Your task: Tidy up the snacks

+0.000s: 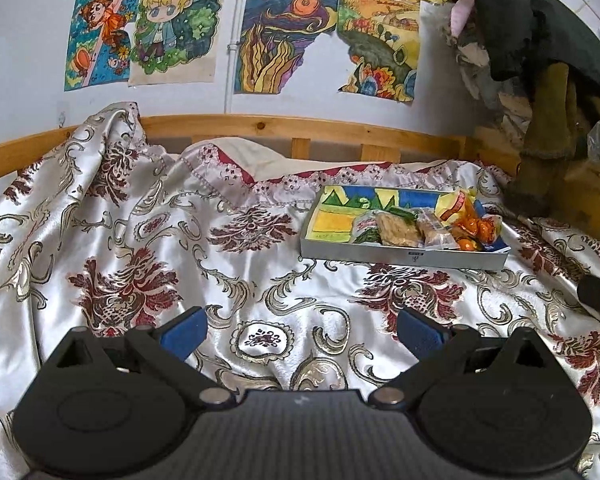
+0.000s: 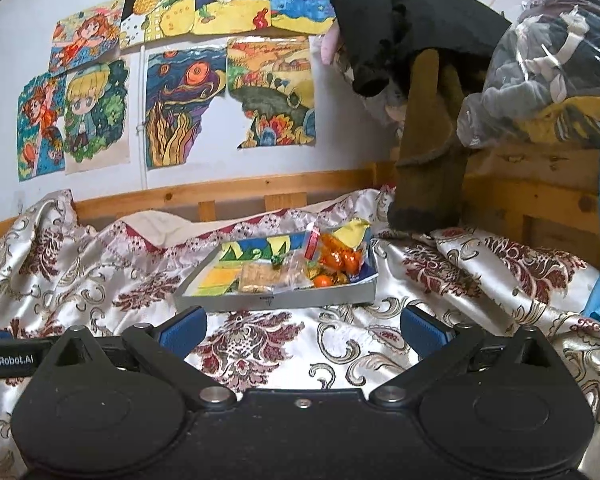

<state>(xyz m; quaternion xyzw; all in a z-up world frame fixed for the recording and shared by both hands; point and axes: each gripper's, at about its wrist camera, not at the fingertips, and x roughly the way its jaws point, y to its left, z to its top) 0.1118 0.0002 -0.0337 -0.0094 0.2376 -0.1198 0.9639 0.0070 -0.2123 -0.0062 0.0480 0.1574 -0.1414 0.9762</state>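
Snacks [image 1: 428,226] sit bunched at the right end of the shallow tray [image 1: 396,254] on the satin bedspread [image 1: 236,280] — well ahead of your left gripper [image 1: 300,330], jaws spread, empty. Right wrist view: right gripper [image 2: 302,330] also released, tray [image 2: 276,300] just beyond it. Crinkly wrappers [image 2: 340,258] look light, slippery, crushable — pinch a packet edge, gently.

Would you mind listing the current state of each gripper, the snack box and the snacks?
Left gripper: open, empty, above the bedspread.
Right gripper: open, empty, facing the box.
Box: lidless, flat on the bedspread, left part bare.
Cracker packets: lying in the box's middle.
Orange candies: piled at its right end.
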